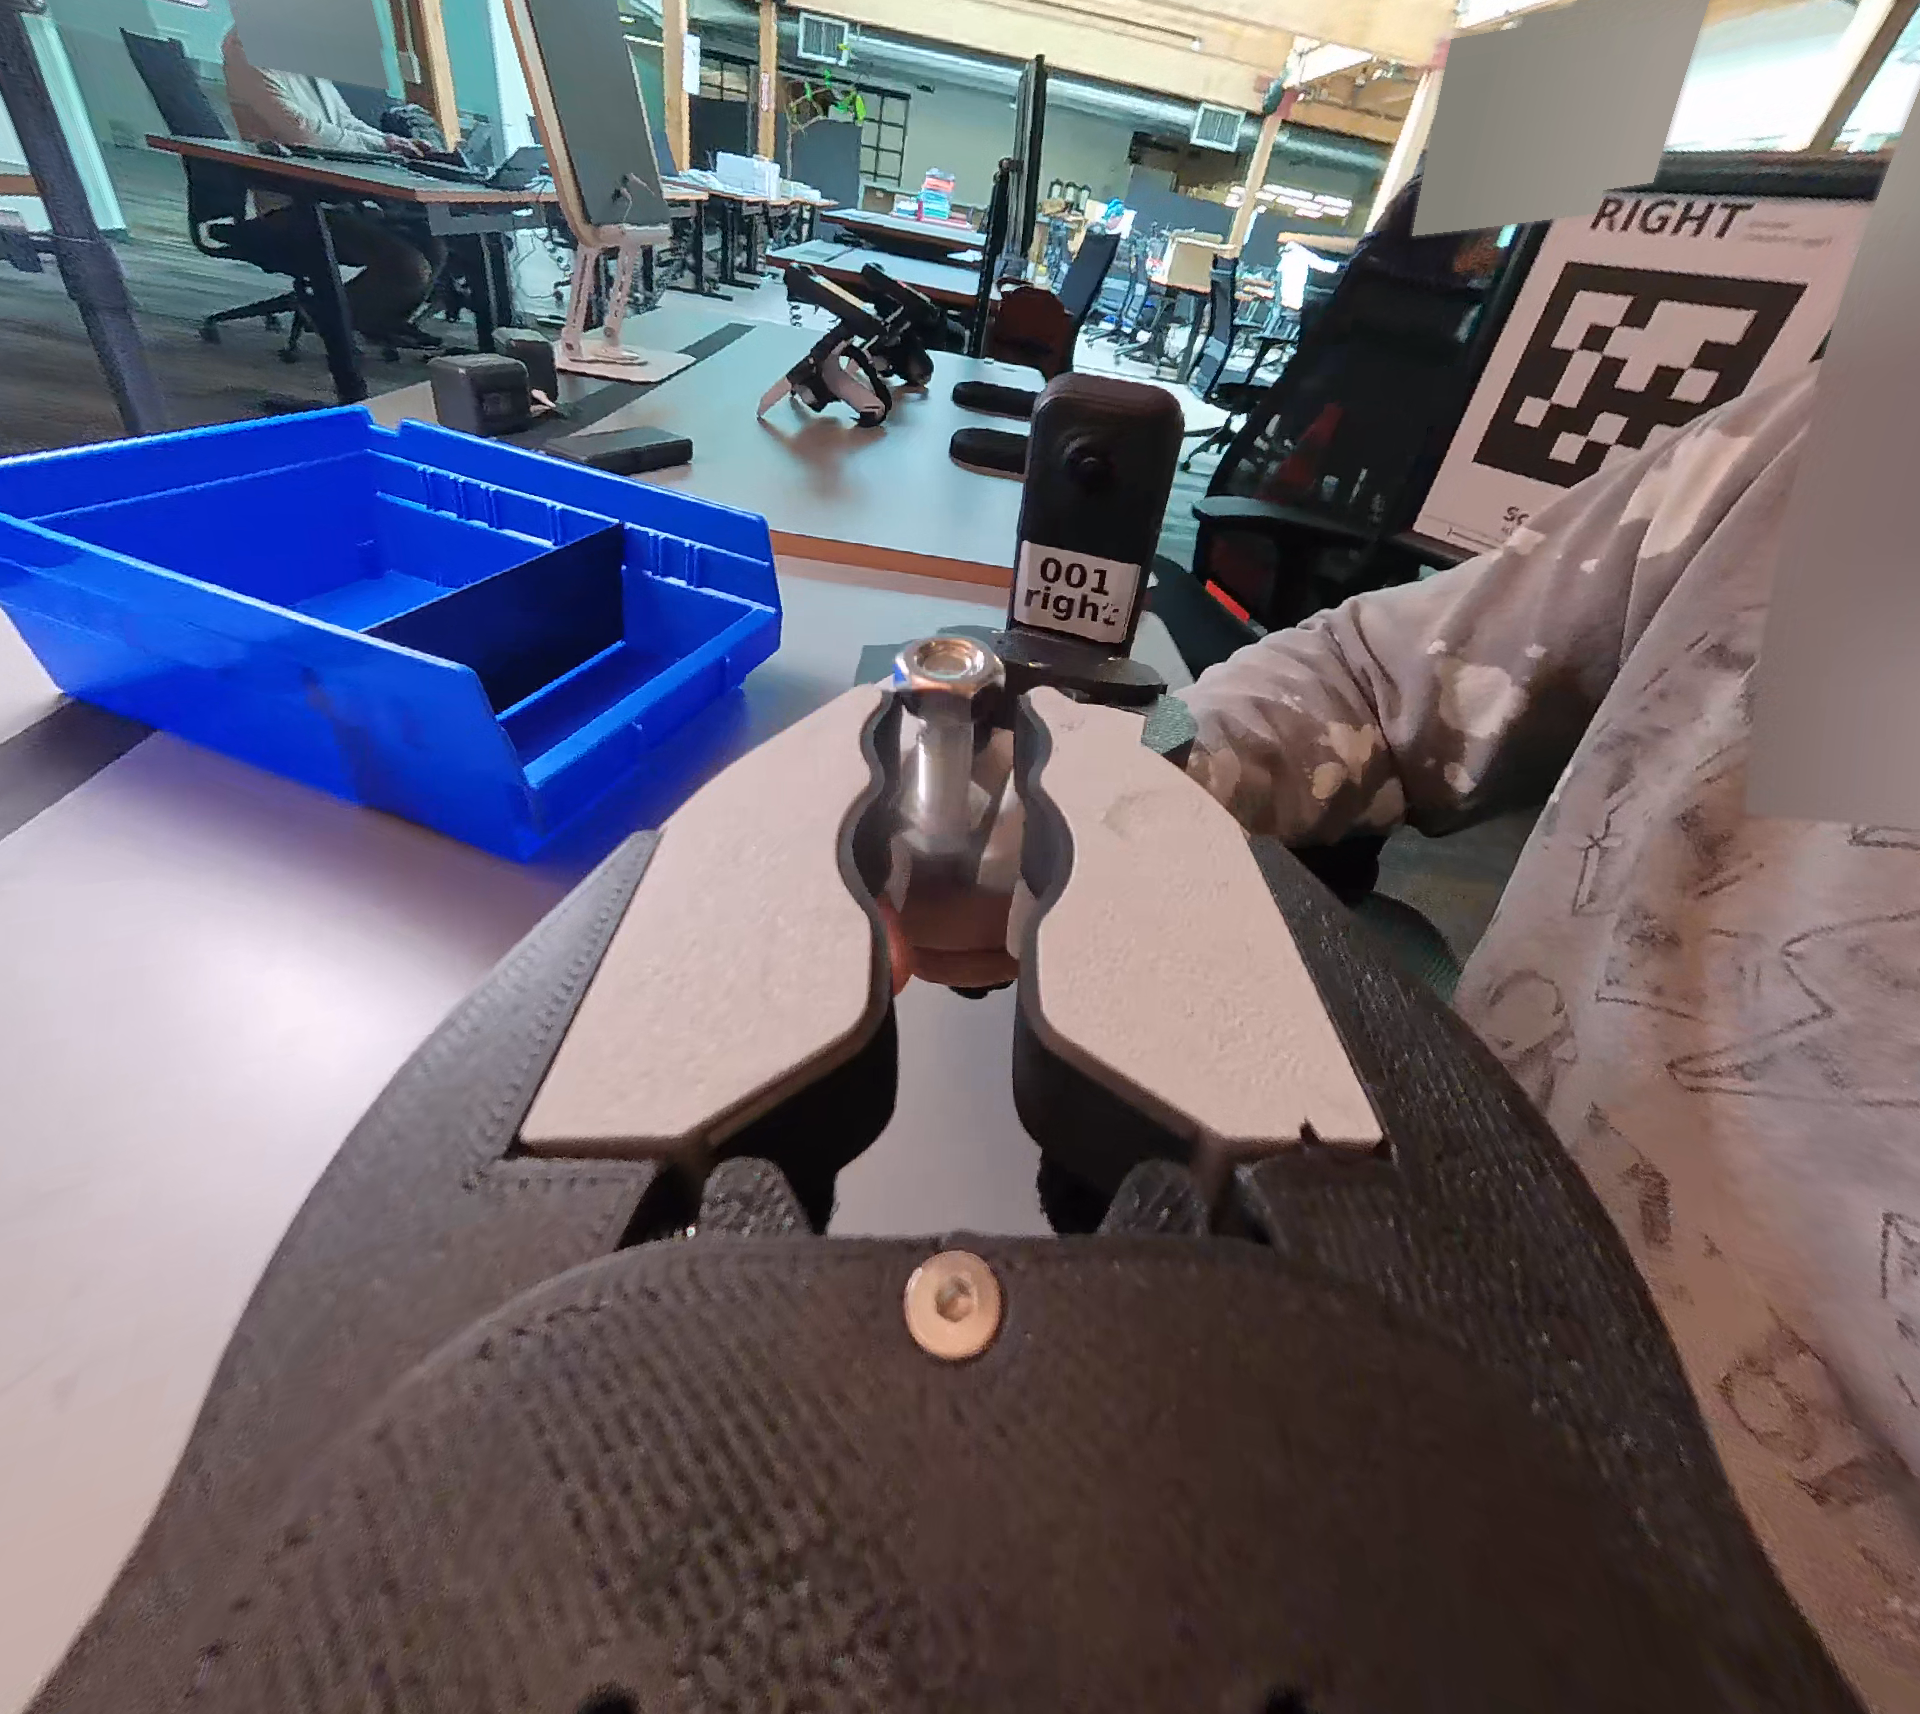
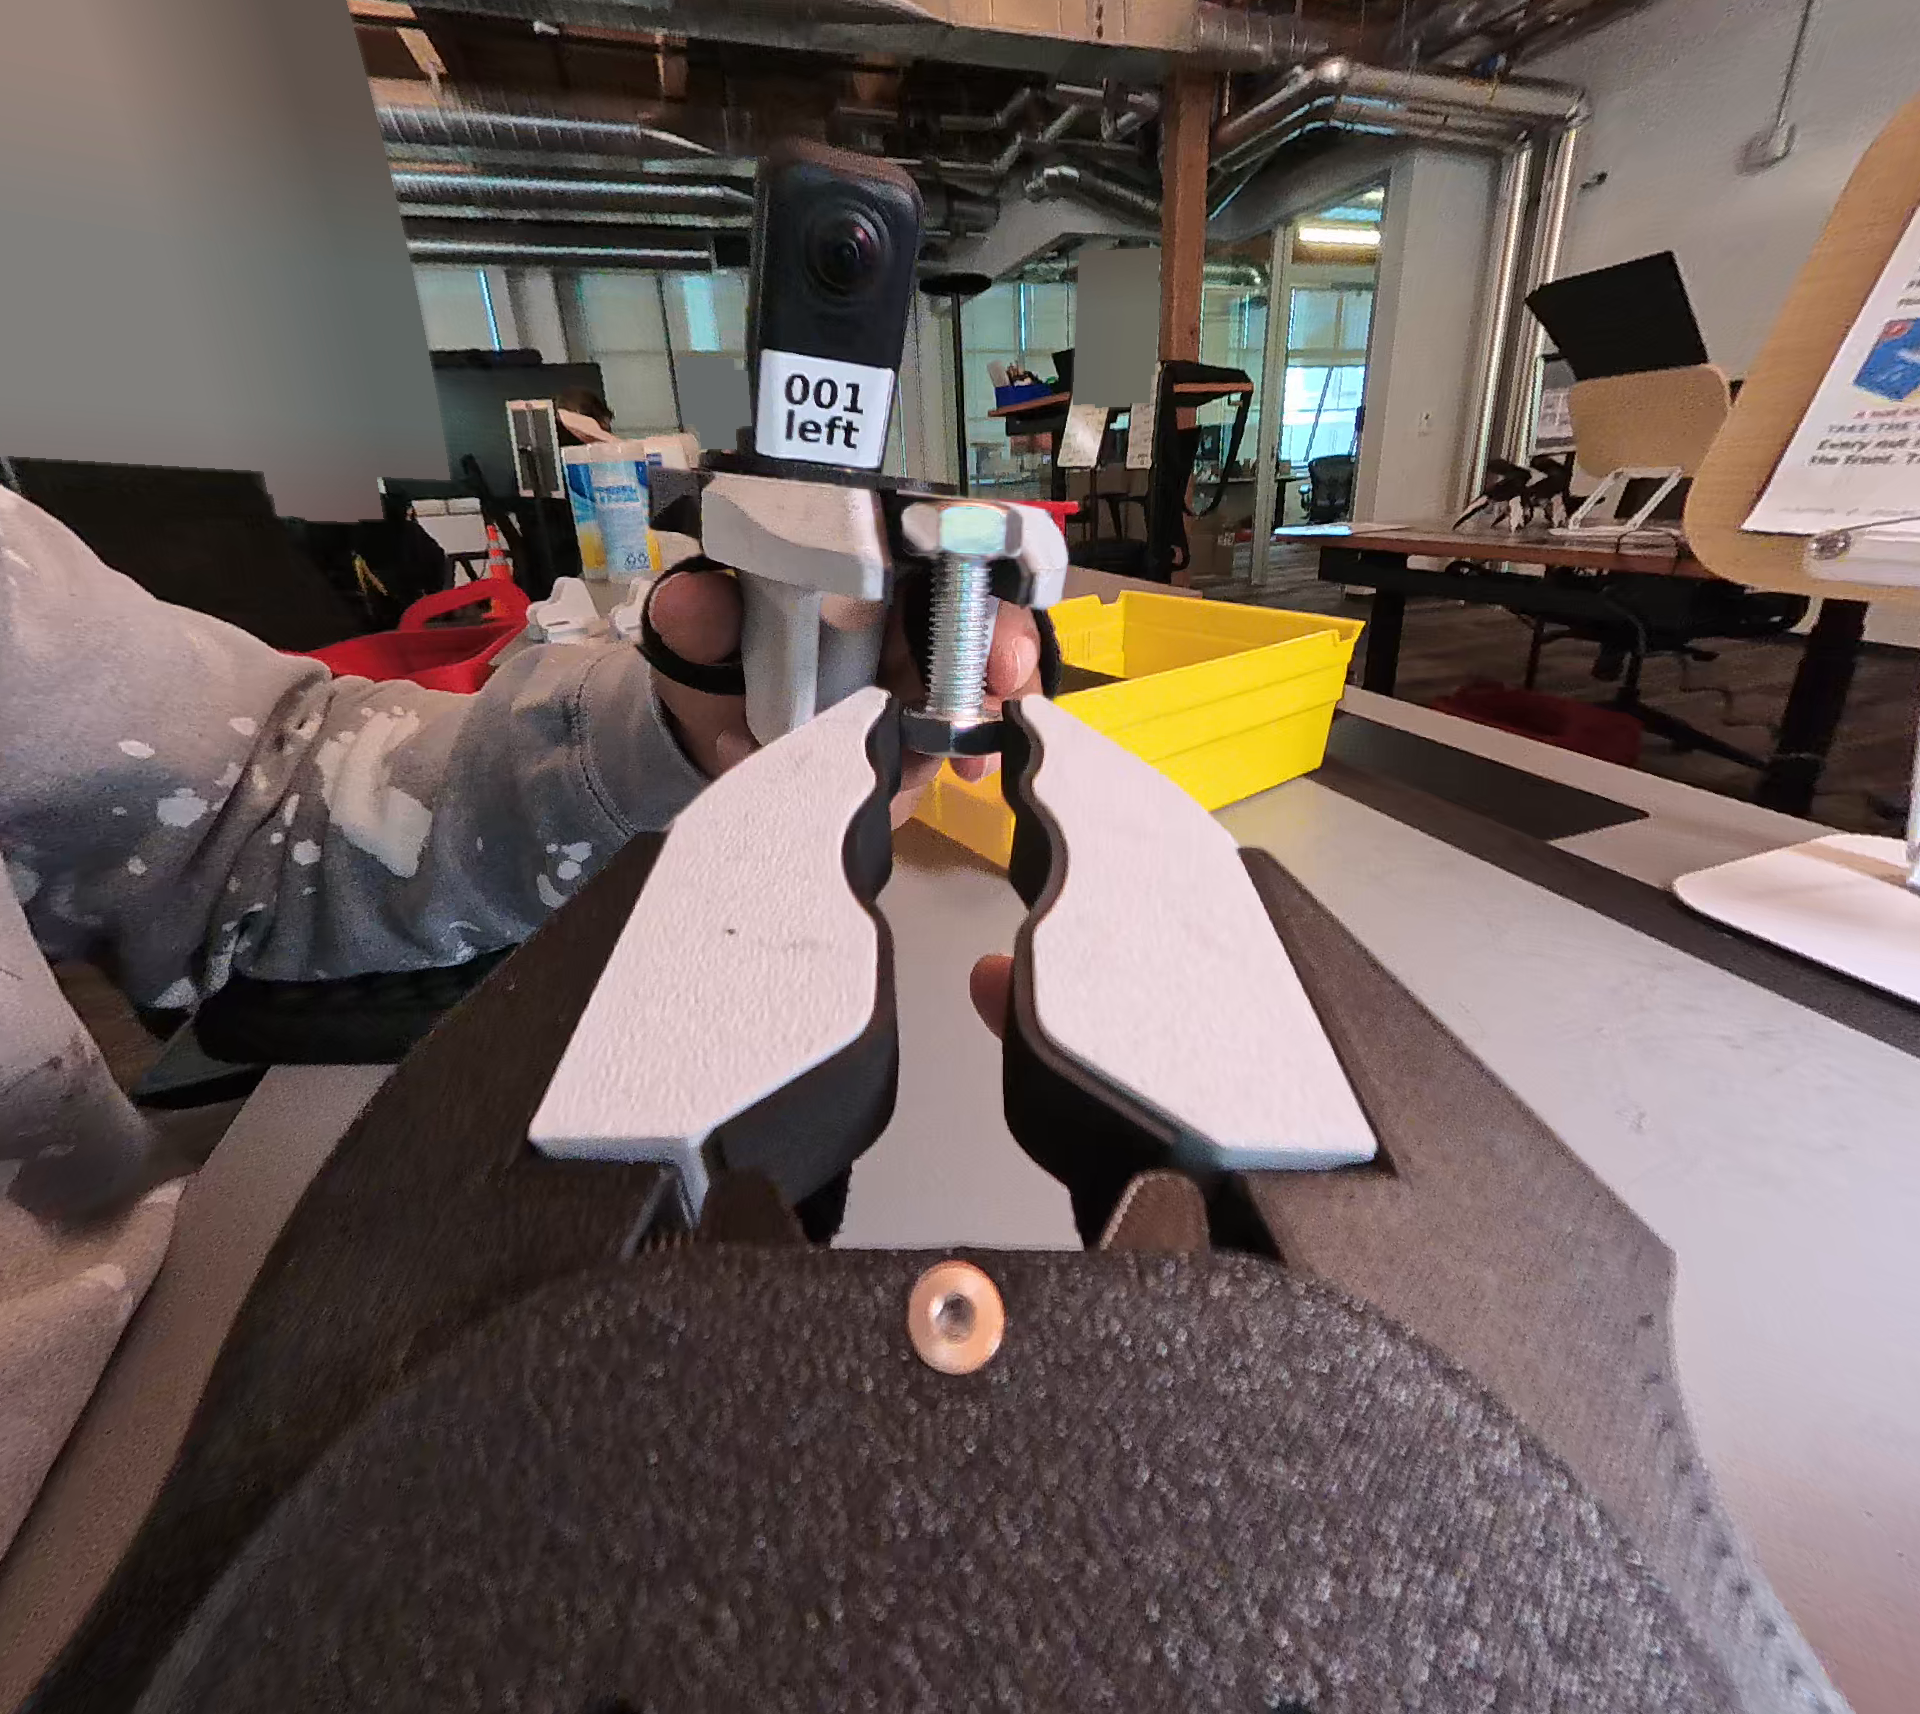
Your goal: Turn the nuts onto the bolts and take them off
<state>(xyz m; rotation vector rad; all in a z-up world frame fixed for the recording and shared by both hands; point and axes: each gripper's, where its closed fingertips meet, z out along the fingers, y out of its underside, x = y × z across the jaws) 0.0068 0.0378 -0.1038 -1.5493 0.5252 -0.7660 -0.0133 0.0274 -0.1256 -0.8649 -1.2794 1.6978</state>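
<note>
Right wrist view: left gripper is clamping the bolt by its head while right gripper is pinching the nut above the table.

Nut on bolt, seemingly between both tongs.

Blue bin, yellow bin, silver bolt & nut (grey sleeve, white-speckled)

Bright threaded metal is seen on the bolt and nut. The tool is faced with matt, grainy grey plastic. Glossy plastic forms the blue bin.
</note>
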